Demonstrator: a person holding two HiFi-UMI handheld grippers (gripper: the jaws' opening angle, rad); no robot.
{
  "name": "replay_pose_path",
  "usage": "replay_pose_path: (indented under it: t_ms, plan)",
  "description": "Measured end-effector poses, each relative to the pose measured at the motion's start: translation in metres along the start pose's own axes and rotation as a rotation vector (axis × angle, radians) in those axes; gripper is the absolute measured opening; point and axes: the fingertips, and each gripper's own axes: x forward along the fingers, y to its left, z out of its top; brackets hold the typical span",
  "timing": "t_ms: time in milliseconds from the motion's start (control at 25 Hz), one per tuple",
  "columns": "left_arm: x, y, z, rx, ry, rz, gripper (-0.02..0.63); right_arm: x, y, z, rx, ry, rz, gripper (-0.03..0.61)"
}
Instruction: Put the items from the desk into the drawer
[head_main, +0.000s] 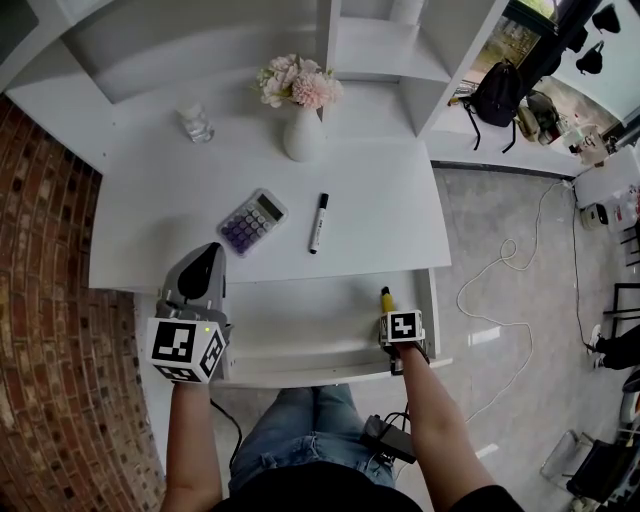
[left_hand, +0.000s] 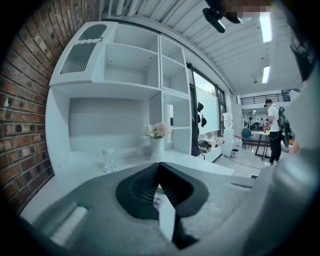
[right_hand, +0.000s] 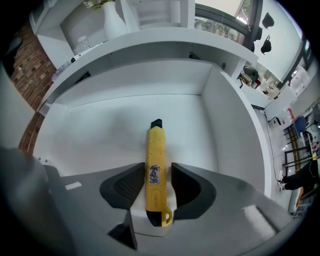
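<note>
One yellow utility knife (right_hand: 155, 150) carries a small white sticker with dark scribble – too small to read. The right gripper (right_hand: 157, 176) has its fingers (right_hand: 186, 186) narrowed onto the knife's sides, grasping it low inside the open drawer (head_main: 300, 320), at its right end below the worktop's (head_main: 160, 190) front right corner. The left gripper (left_hand: 159, 166) is clenched on nothing – fingers together – by the front left corner. The worktop holds one calculator (head_main: 252, 222), one marker (head_main: 318, 222), one glass (head_main: 196, 123) and one vase of flowers (head_main: 301, 128).
</note>
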Motion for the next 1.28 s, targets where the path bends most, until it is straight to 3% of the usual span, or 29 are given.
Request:
replay_pose_path:
  t_ms: [40,80,120,240,360,440,640,1000,1280]
  plan:
    - [-0.001,0.000,0.000,-0.001,-0.001,0.000,0.000,0.002,0.006,0.002,0.022,-0.013,0.039,0.219]
    - [-0.001,0.000,0.001,-0.002,-0.003,-0.001,0.000,0.003,0.014,0.004,0.044,-0.032,0.087,0.340]
    - [-0.001,0.000,0.001,-0.003,-0.006,-0.001,0.000,0.002,0.019,0.008,0.059,-0.054,0.122,0.416]
    - [-0.003,0.001,0.005,-0.011,-0.022,-0.001,0.000,-0.014,0.024,0.024,0.064,-0.137,0.143,0.515]
    - [-0.006,0.000,0.011,-0.018,-0.041,0.000,0.000,-0.037,0.029,0.039,0.042,-0.220,0.153,0.564]
    - [-0.008,-0.001,0.016,-0.016,-0.053,-0.002,0.000,-0.054,0.035,0.047,0.033,-0.261,0.172,0.574]
    - [-0.017,-0.001,0.028,-0.012,-0.082,0.003,0.000,-0.110,0.029,0.066,0.005,-0.391,0.123,0.571]
    - [-0.033,0.003,0.054,-0.002,-0.145,0.022,0.000,-0.229,0.048,0.109,-0.103,-0.657,0.099,0.529]
    - [-0.050,0.008,0.084,0.031,-0.218,0.049,0.000,-0.338,0.057,0.157,-0.099,-1.007,0.097,0.529]
